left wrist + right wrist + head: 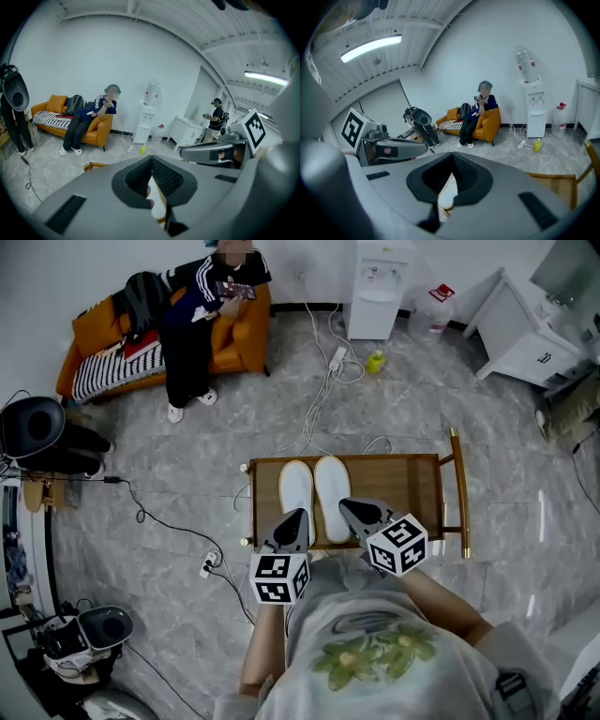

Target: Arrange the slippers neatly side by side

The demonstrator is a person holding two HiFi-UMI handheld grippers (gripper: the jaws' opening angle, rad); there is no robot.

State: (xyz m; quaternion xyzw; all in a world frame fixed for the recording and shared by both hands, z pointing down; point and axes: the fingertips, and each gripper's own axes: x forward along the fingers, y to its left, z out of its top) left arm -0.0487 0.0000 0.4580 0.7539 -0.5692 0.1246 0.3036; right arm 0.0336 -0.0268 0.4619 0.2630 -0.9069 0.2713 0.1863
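Plainly, the biggest risk is to the pair itself: the two white slippers, the left slipper (296,486) and the right slipper (331,482), lie parallel and close together just ahead of both tools, so the task looks all but done; any careless sweep would undo it. The left gripper (298,517) has its jaws closed together on nothing; the right gripper (349,508) is likewise pinched together and empty; each tip sits over the near end of its own slipper, and whether it touches I cannot tell. A closed tip dragged sideways could catch that near end and twist the slipper out of line; a lesser danger is nudging one forward so the two ends no longer match.

Beneath and around both tools spreads the grey marbled floor (187,474); far ahead and to the left of the left gripper stands an orange sofa (242,343) with a seated person (192,334); far ahead and to the right of the right gripper is a white desk (525,334); directly under the tips is the low wooden table (403,486), its railed handle (459,493) off to the right gripper's right; straight ahead, beyond the table, stands a water dispenser (380,287); between it and the table trail white cables (323,390), with a small yellow bottle (375,362) beside them.
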